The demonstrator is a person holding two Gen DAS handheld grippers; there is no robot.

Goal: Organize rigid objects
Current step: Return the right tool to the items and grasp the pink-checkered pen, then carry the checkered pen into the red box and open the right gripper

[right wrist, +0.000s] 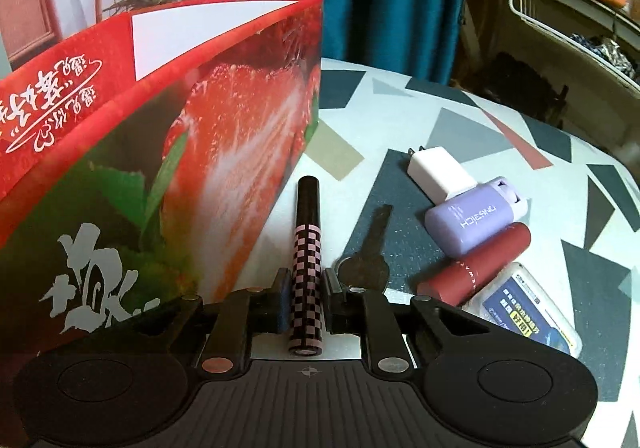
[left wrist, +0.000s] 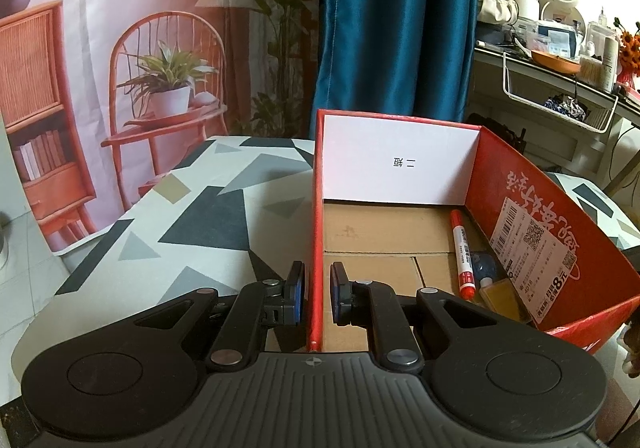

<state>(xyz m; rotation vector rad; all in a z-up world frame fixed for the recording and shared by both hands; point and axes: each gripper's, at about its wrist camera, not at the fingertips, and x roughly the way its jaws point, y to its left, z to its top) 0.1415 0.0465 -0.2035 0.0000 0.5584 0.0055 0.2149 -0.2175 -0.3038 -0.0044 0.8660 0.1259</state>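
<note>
The box wall (left wrist: 316, 248) is being pinched by the left gripper (left wrist: 317, 294) for steadiness, while the checkered tube (right wrist: 306, 260) is being clamped by the right gripper (right wrist: 306, 302) for transfer.

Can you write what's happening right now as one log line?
left fingers: shut on box wall | right fingers: shut on checkered tube | key: on table
</note>
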